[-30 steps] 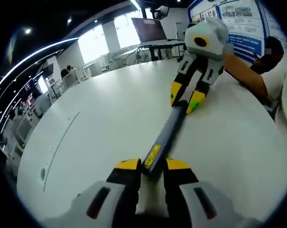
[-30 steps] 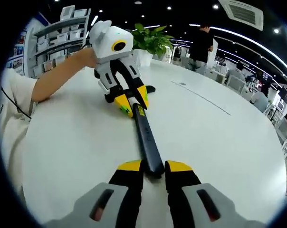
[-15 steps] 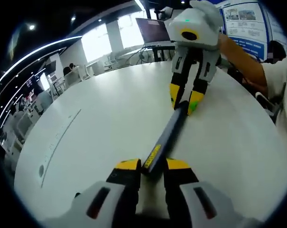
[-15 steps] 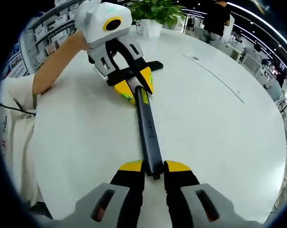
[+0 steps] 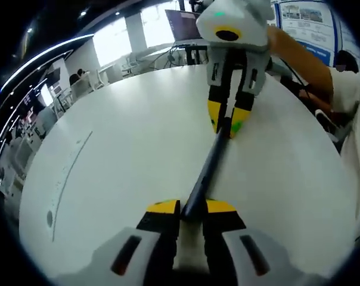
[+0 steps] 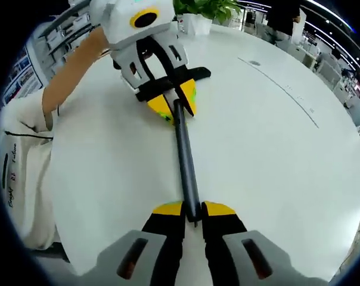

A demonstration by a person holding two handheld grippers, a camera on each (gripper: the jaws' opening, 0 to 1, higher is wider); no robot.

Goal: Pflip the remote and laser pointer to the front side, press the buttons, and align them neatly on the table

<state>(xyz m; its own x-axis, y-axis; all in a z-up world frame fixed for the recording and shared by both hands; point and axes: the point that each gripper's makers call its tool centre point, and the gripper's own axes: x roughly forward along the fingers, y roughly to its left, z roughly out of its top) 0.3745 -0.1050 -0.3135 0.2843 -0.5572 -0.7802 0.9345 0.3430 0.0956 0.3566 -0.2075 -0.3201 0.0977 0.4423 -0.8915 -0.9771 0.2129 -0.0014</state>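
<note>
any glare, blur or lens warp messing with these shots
Left gripper view: bright windows blow out to white, the white table bows from fisheye warp, and the laser pointer stays sharp between the left gripper and the right gripper. Right gripper view: even overhead light, soft shadows under the left gripper, straight table seams curve, the plant is slightly soft.

Bright windows, ceiling lights, shelving behind white table.
</note>
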